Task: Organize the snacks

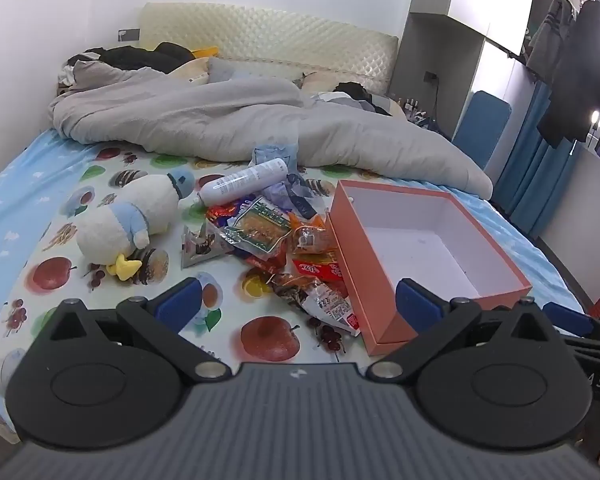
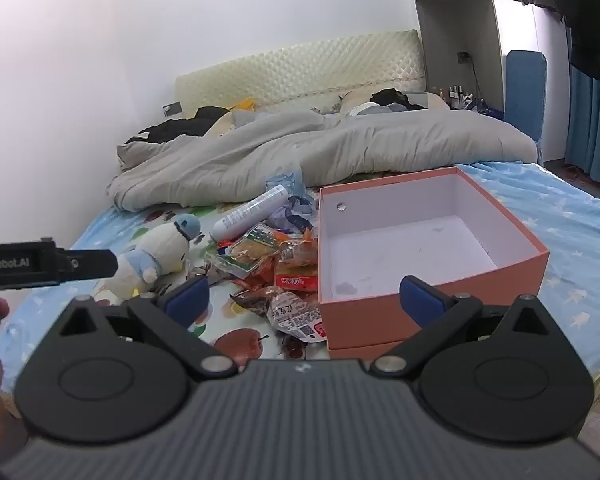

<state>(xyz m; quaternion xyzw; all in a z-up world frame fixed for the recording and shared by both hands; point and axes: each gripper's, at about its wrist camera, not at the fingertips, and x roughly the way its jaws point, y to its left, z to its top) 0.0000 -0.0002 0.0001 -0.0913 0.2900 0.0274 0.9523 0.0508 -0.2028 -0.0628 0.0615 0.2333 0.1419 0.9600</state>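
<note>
A bed (image 1: 28, 184) with a fruit-printed sheet fills both wrist views. A heap of snack packets (image 1: 284, 248) lies near the middle of the sheet, touching the left wall of an open orange box (image 1: 352, 256). The box has a white inside with nothing in it, and it sits on the sheet toward the bed's right edge.

In the heap, a clear packet with a green label (image 1: 256, 228) rests on top. An orange packet (image 1: 312, 236) lies just beside the box wall, and a red packet (image 1: 320, 270) lies below it. A white and red packet (image 1: 332, 308) is the nearest one to the camera, next to the box's near corner. A silver foil packet (image 1: 198, 246) lies at the heap's left side. A white bottle (image 1: 244, 182) lies on its side at the far end of the heap, with crumpled blue plastic (image 1: 276, 156) behind it.

A white plush duck (image 1: 132, 216) with a blue cap lies on its side left of the heap. A rumpled gray duvet (image 1: 220, 120) covers the far half of the bed, in front of a cream padded headboard (image 1: 260, 36).

The left gripper (image 1: 298, 300) hovers above the near edge of the bed, its blue-padded jaws spread wide with nothing between them. The right gripper (image 2: 304, 298) hovers likewise, jaws wide apart and holding nothing, over the near wall of the box (image 2: 432, 292).
</note>
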